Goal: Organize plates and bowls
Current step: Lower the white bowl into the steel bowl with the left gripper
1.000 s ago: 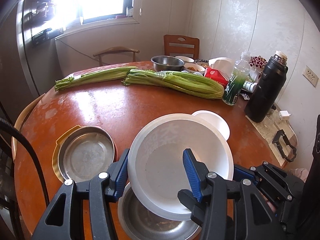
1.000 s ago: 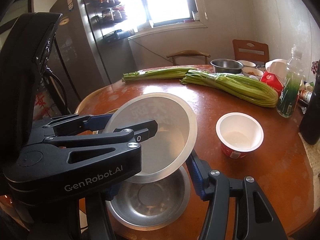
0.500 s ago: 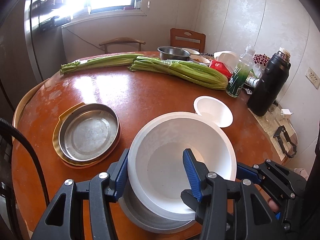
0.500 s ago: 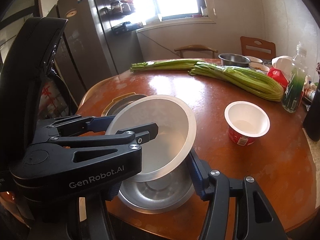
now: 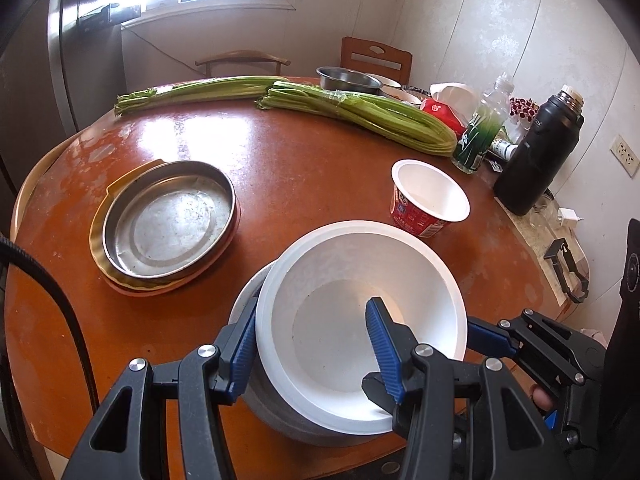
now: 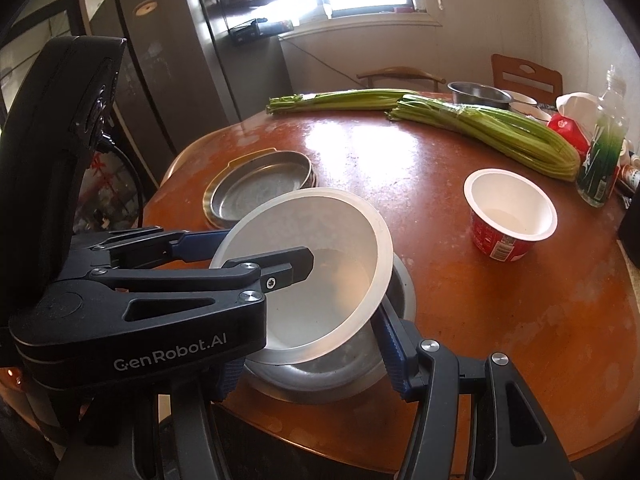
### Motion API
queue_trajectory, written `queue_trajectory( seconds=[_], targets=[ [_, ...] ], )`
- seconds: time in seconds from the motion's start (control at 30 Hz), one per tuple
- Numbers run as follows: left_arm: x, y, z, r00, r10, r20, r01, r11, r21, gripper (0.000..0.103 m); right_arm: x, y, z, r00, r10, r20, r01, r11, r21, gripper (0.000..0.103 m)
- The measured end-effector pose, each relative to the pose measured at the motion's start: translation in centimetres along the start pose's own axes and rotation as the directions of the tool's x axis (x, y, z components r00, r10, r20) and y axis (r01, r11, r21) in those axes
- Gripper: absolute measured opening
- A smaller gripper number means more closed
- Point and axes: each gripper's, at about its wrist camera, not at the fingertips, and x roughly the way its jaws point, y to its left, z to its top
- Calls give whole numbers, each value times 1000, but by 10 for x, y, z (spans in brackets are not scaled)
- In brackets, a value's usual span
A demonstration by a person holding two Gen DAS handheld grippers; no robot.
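The left claw (image 5: 312, 344) grips the rim of a tilted white bowl (image 5: 360, 320), one finger inside and one outside, over a steel bowl (image 6: 360, 360) straddled by the open right claw (image 6: 312, 356) near the round tabletop's (image 5: 300, 168) front edge.
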Motion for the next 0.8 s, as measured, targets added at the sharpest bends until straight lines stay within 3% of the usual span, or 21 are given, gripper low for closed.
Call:
queue_trajectory(
  seconds=[0.8],
  targets=[
    [22, 18, -10, 999, -3, -51, 1, 999, -35, 52, 24, 1, -5, 998, -10, -66, 10, 1000, 1, 60]
  ],
)
